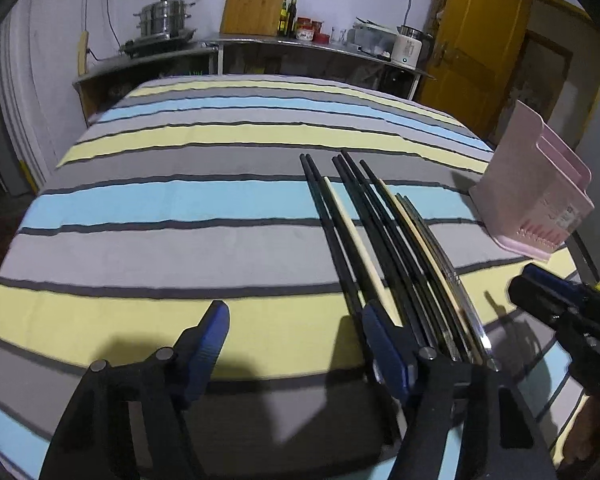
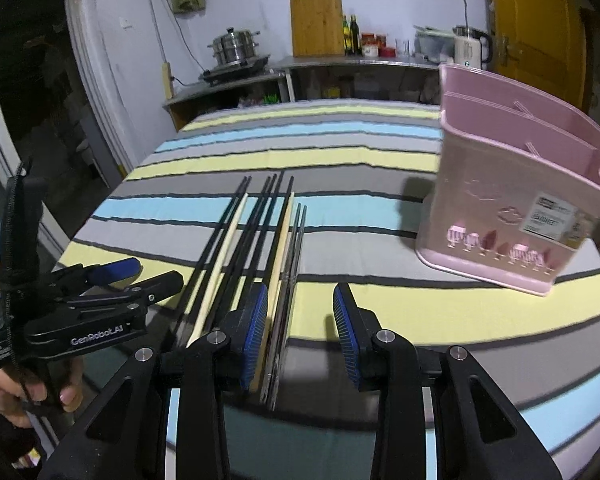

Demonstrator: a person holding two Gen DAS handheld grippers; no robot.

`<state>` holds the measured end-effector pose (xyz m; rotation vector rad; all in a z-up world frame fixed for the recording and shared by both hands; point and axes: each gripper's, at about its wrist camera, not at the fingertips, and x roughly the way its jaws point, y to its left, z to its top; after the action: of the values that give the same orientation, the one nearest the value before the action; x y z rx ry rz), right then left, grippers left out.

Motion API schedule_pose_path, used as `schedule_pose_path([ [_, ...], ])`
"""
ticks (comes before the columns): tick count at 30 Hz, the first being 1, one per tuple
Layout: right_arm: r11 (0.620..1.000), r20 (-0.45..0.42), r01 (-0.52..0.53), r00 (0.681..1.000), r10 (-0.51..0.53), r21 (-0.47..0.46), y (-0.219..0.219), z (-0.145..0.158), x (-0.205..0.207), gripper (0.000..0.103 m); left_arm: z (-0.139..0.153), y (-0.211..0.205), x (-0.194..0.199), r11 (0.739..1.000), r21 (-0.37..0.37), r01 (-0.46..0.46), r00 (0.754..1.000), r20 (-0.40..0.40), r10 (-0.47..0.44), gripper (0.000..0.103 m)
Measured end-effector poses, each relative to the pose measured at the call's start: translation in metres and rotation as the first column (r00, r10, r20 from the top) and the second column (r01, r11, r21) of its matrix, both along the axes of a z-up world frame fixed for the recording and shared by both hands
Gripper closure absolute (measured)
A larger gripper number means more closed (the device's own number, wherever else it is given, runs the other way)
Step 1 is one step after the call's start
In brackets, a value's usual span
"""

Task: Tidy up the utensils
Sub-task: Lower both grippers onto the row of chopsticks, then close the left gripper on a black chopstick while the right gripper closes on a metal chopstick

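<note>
Black, cream and metal chopsticks lie side by side on the striped cloth. The pink holder stands to their right. The left gripper and right gripper are both spread wide, pinching nothing.

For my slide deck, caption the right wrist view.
Open right hand-held gripper over chopsticks on a striped cloth, pink utensil holder standing at right.
</note>
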<state>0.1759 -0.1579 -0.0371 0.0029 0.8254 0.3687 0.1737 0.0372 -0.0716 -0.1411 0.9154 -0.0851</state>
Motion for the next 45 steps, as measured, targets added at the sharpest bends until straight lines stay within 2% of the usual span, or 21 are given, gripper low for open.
schedule_pose_path([
  [6,1.000,-0.063,-0.005,0.998,0.004,-0.012,0.009,-0.016,0.031,0.068,-0.001,-0.004,0.019,1.000,-0.002,0.007,1.000,-0.013,-0.007,0.034],
  [12,0.999,-0.108,0.001,0.994,-0.005,-0.038,0.012,-0.028,0.045,0.068,-0.003,-0.011,0.025,0.998,0.060,0.011,1.000,-0.006,-0.011,0.034],
  [22,0.998,-0.101,0.003,0.995,-0.009,-0.056,0.014,-0.029,0.054,0.068,-0.003,-0.009,0.026,0.997,0.075,0.007,1.000,-0.009,-0.006,0.036],
  [25,0.998,-0.101,0.005,0.995,-0.012,-0.063,0.015,-0.029,0.055,0.068,-0.003,-0.010,0.030,0.995,0.101,-0.002,1.000,-0.018,0.004,0.037],
  [28,0.996,-0.103,0.004,0.995,-0.013,-0.089,0.019,-0.030,0.058,0.068,-0.004,-0.013,0.040,0.991,0.135,-0.002,1.000,-0.025,0.006,0.037],
  [30,0.993,-0.098,0.000,0.995,-0.011,-0.116,0.024,-0.030,0.061,0.069,-0.004,-0.011,0.047,0.991,0.130,-0.003,0.999,-0.032,0.007,0.037],
  [37,0.992,-0.108,0.006,0.994,-0.020,-0.128,0.030,-0.030,0.077,0.077,-0.003,-0.008,0.072,0.990,0.136,0.025,0.998,-0.058,-0.017,0.037],
  [42,0.989,-0.108,0.004,0.994,-0.020,-0.150,0.036,-0.030,0.086,0.081,-0.002,-0.010,0.087,0.989,0.141,0.039,0.998,-0.060,-0.031,0.045],
  [45,0.988,-0.110,0.000,0.994,-0.018,-0.158,0.039,-0.030,0.091,0.090,-0.001,-0.014,0.093,0.988,0.144,0.061,0.997,-0.058,-0.053,0.061],
])
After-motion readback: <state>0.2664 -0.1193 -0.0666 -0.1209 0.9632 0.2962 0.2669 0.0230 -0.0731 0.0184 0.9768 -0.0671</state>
